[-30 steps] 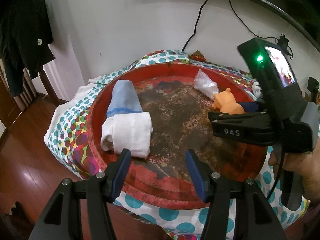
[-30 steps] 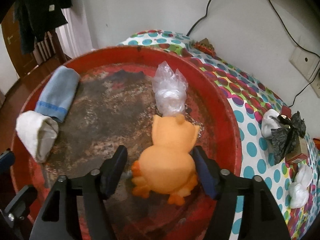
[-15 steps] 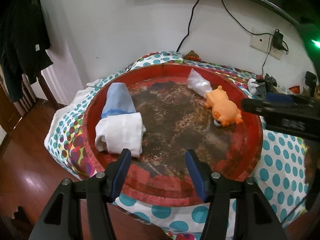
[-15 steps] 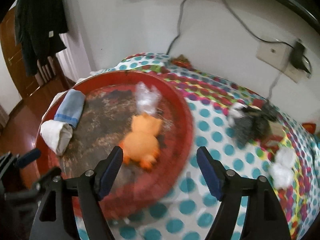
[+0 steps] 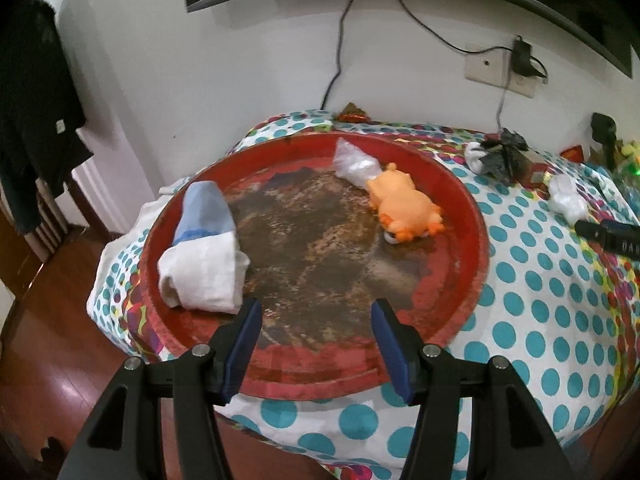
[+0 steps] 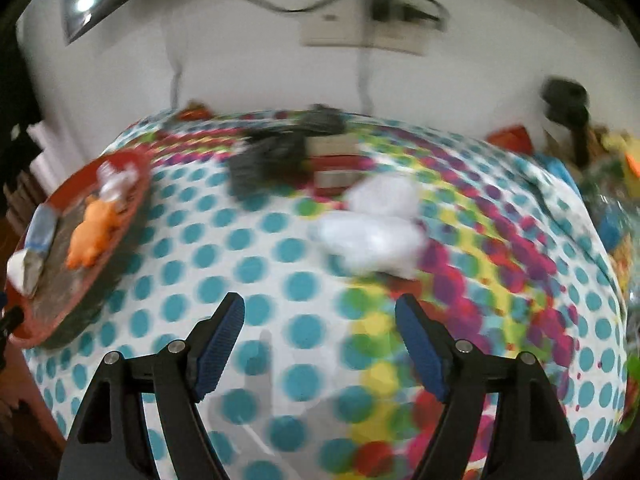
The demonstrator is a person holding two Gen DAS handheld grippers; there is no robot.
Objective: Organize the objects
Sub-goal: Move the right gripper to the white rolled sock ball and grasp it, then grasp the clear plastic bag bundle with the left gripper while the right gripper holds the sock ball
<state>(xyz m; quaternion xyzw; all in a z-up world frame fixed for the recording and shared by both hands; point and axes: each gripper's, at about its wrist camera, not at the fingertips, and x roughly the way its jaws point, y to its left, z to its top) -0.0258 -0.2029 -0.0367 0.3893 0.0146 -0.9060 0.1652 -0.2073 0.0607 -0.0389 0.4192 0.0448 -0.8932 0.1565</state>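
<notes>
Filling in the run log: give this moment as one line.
orange toy: in red tray | right gripper: jaws open, empty, over dotted cloth | left gripper: open, empty

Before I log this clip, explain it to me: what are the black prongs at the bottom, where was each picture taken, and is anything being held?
The prongs are handheld two-finger grippers, one per hand, each with a camera looking along its fingers. The left gripper hangs open over a red tray holding an orange toy, a clear plastic bag, a blue cloth and a white cloth. The right gripper, blurred, is over the dotted tablecloth near a white wad; its jaws have just been opening. Neither holds anything.
</notes>
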